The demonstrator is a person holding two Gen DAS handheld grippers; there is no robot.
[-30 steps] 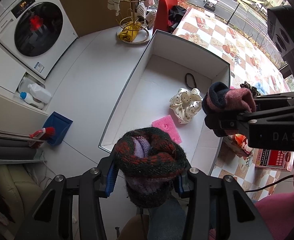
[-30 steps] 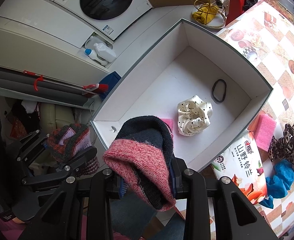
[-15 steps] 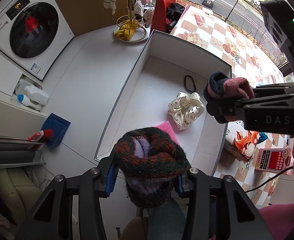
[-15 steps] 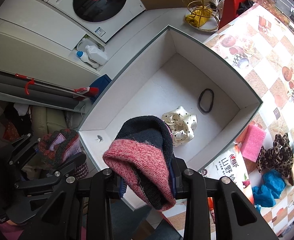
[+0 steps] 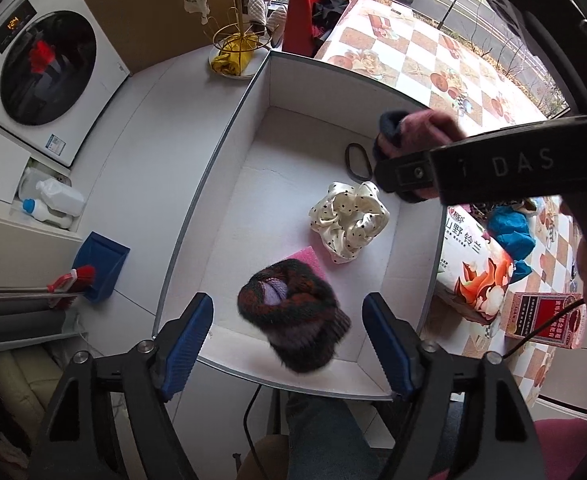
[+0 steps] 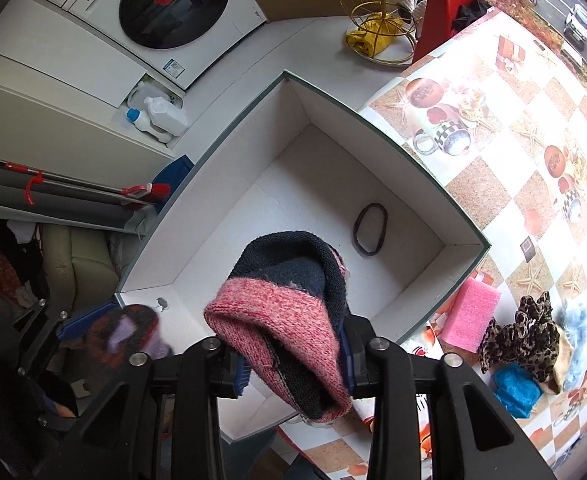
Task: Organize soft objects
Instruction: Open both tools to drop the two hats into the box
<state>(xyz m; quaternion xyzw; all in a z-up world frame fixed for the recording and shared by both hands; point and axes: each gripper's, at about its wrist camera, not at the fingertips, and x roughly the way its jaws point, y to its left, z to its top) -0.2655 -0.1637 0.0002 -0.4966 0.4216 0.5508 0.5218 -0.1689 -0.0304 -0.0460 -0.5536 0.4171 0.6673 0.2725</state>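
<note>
Surface: checkered tablecloth (image 6: 505, 184) to the right of the right gripper (image 6: 293, 364); white box (image 5: 221, 156) ahead of both grippers.
Room: washing machine (image 5: 41, 72) far left of the left gripper (image 5: 289, 336).
Left gripper: spread wide, holding nothing.
Dark sock roll (image 5: 293, 316): red, green and purple knit, between the 2 blue pads, touching neither, over the box's near end; blurred.
Axis: slants toward lower right, opening facing up-left.
Right gripper: clamped on pink-and-navy sock roll (image 6: 289, 320), pink cuff drooping toward the camera.
</note>
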